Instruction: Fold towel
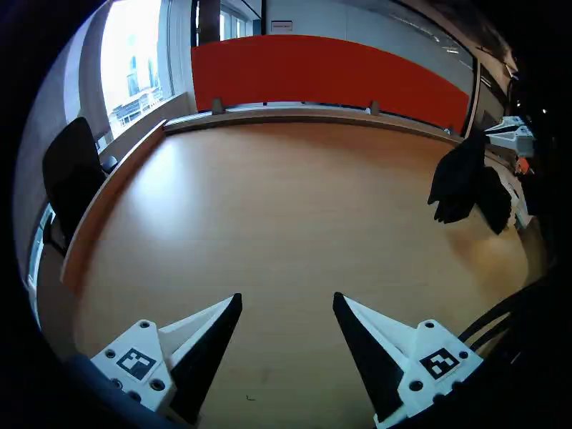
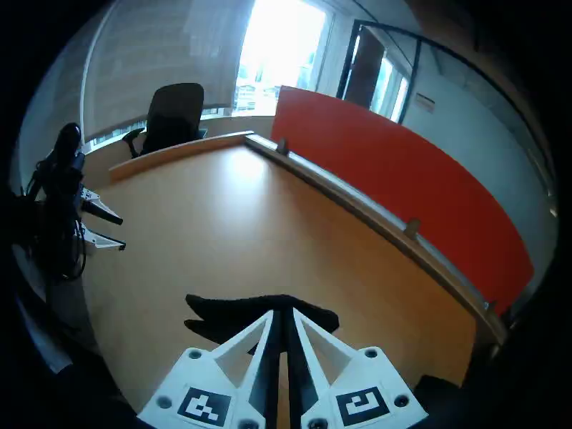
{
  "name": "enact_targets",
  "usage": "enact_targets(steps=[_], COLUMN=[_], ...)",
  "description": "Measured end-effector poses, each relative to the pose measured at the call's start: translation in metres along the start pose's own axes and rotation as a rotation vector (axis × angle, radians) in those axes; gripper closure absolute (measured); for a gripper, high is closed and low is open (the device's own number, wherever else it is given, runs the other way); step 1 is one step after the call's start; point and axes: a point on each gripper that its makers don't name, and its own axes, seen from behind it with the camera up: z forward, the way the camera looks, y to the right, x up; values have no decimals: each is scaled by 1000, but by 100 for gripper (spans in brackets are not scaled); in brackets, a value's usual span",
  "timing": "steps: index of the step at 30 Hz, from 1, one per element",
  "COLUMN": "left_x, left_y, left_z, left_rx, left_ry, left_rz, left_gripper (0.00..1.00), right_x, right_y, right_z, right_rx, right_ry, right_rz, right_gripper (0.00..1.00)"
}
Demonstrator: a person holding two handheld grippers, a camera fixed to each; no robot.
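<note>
A black towel [image 1: 465,179] hangs in loose folds above the right side of the wooden table [image 1: 286,214], held from above by my right gripper [image 1: 511,132]. In the right gripper view, my right gripper [image 2: 284,314] is shut on the towel [image 2: 229,311], which spreads out just past the fingertips over the table [image 2: 236,214]. My left gripper [image 1: 286,300] stands open above the table's near part with nothing between its fingers. It also appears far off at the left in the right gripper view, as the left gripper [image 2: 121,234], open and well apart from the towel.
A red partition [image 1: 322,71] runs along the table's far edge behind a raised wooden ledge [image 1: 300,114]. A black office chair [image 1: 68,171] stands beyond the left edge, near the windows. Cables [image 2: 64,214] hang around the hand holding the left gripper.
</note>
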Motion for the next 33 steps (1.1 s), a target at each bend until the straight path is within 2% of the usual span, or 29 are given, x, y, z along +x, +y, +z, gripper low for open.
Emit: enact_targets(steps=[10, 26, 33], left_x=[2, 5, 6], left_y=[-1, -4, -3], left_z=[1, 3, 4], left_rx=[4, 19, 25], left_ry=[-3, -14, -17], left_rz=[7, 10, 8], left_gripper=[6, 6, 6], right_x=[-10, -46, -58], right_y=[51, 168, 213], right_z=[-15, -44, -54], right_rx=[-50, -183, -235], right_ry=[-15, -93, -112], right_rz=[31, 33, 63], right_gripper=[96, 96, 96])
